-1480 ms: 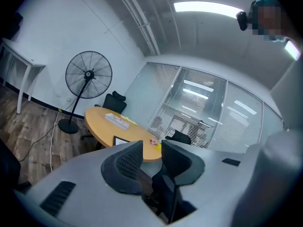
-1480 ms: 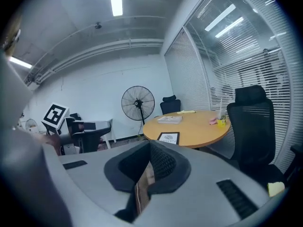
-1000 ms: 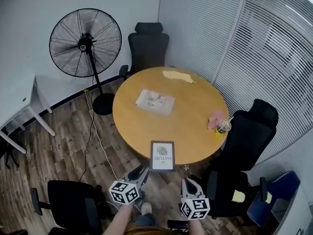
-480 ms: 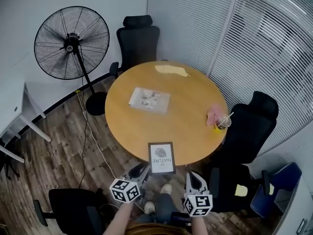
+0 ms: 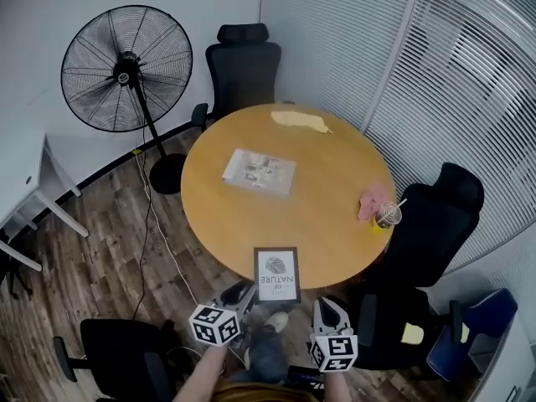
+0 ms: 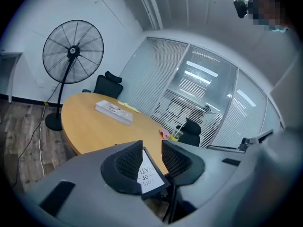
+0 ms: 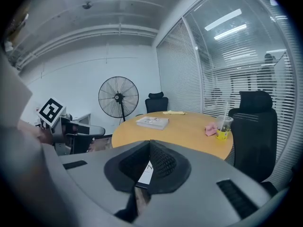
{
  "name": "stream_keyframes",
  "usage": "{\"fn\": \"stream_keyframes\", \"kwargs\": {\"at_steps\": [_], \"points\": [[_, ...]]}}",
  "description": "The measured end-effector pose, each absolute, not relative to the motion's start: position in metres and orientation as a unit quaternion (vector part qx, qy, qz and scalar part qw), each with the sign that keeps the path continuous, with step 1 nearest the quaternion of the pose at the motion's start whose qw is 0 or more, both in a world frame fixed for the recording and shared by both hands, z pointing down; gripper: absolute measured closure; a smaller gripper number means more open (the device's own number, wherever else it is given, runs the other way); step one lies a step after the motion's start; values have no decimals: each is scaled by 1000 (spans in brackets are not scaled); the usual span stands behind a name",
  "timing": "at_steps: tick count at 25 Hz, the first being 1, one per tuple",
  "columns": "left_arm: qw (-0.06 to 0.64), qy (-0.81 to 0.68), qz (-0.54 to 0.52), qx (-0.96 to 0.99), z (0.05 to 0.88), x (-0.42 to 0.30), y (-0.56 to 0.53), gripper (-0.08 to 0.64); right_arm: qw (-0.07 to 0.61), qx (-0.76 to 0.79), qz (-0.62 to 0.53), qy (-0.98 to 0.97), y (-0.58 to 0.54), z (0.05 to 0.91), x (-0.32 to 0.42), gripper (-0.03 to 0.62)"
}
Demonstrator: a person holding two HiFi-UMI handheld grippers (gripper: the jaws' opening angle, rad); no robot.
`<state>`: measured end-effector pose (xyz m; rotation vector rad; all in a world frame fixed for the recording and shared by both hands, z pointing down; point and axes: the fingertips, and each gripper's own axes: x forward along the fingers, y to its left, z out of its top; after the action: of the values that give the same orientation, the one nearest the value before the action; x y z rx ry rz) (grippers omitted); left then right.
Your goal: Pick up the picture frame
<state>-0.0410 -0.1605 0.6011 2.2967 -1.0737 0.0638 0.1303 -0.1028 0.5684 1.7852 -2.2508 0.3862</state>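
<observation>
Both grippers have edged forward with the person's step. Left gripper [image 5: 241, 292] holds its jaws apart, right gripper [image 5: 332, 309] has its jaw tips together, both empty, just off the near edge of the round table [image 5: 243, 220]; the picture frame [image 5: 277, 275] lies at this edge, between them

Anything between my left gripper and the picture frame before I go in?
Nothing visible. The picture frame lies flat at the near edge of the table, just ahead of the left gripper, whose jaws stand apart and empty. Only open air separates them.
</observation>
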Motion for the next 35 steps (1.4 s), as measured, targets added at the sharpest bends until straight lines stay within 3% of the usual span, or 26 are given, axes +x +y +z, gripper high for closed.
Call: {"fn": "stream_keyframes", "kwargs": {"at_steps": [24,35], "points": [[418,-400,118,807,716,-41,-167,416,228,546,162,-790,-144,645,127,580],[517,-354,118,770,756,-21,-169,359,249,528,194,-788,-159,673,133,580]]}}
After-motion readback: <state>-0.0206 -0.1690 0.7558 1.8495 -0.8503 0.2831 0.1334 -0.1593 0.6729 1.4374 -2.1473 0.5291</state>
